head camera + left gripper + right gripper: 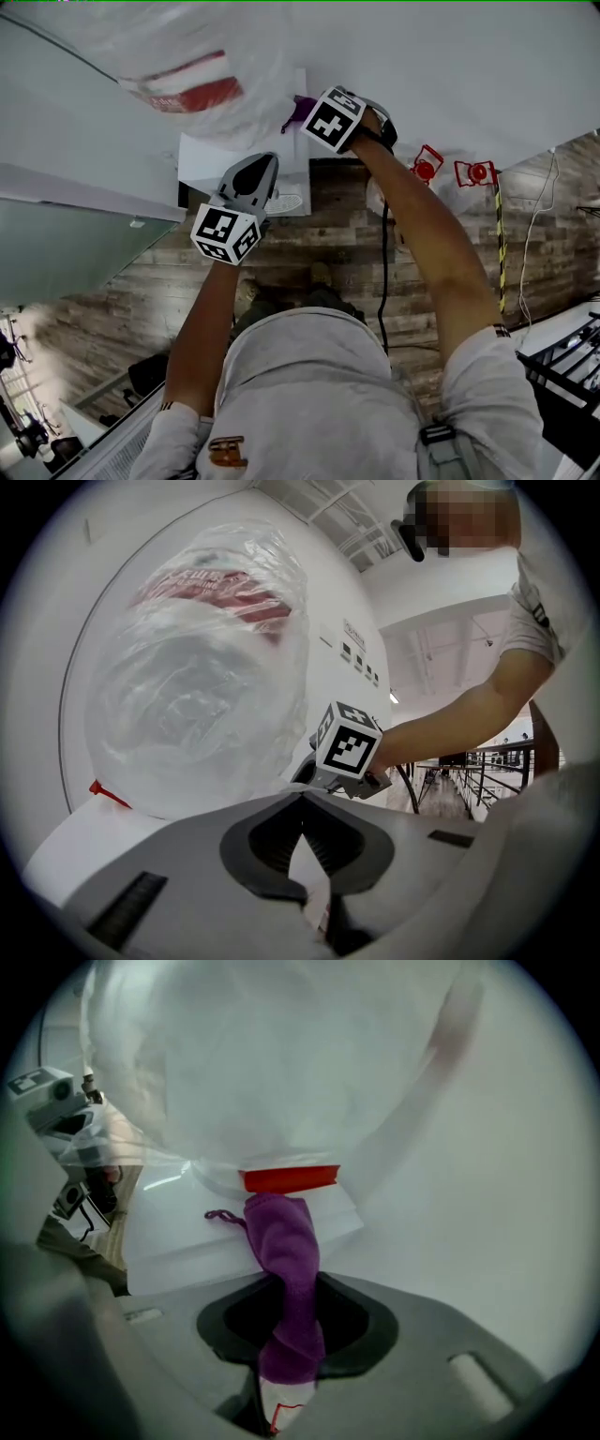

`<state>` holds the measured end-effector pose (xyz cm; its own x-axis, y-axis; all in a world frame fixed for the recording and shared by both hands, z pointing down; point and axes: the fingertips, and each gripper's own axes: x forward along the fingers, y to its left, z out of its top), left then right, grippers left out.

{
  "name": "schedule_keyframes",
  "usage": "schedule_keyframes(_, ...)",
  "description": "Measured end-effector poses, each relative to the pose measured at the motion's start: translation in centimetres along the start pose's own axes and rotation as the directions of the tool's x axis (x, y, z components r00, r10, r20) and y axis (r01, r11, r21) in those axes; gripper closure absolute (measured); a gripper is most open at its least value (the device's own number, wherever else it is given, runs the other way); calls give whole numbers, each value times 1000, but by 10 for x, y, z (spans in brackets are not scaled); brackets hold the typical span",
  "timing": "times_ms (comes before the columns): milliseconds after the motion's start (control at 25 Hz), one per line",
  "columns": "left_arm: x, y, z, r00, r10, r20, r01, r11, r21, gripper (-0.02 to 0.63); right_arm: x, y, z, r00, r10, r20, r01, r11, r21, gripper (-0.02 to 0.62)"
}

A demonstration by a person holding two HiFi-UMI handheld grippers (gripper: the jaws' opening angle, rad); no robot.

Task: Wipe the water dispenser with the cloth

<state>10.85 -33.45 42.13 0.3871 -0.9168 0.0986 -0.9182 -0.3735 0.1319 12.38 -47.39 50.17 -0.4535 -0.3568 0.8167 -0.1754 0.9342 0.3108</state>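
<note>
This looks like an office or lab workspace: a pale wood-plank floor (131, 305), plain white walls (450, 66), a glass partition (66, 244) at 9 o'clock in the head view, a black rack (567, 375) at 4 o'clock, and a bottle-fed water dispenser (211, 155). The left gripper view shows metal railings (487, 761) at 3 o'clock.

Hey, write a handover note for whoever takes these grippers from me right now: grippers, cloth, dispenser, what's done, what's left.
Right gripper: shut on the purple cloth, whose free end lies on the white top of the water dispenser, just below the bottle's red collar.
Left gripper: jaws together, nothing in them, pointed at the dispenser beside the plastic-wrapped bottle.
Done: cloth gripped and on the surface.
Left: wipe the dispenser; how much is already wiped does not show.
</note>
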Motion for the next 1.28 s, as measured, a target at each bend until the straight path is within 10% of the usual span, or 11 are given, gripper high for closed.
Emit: schedule_keyframes(1280, 5, 17, 6, 997, 72, -4, -72, 997, 14, 607, 54, -89, 59, 984, -83, 161, 97, 992, -80, 491)
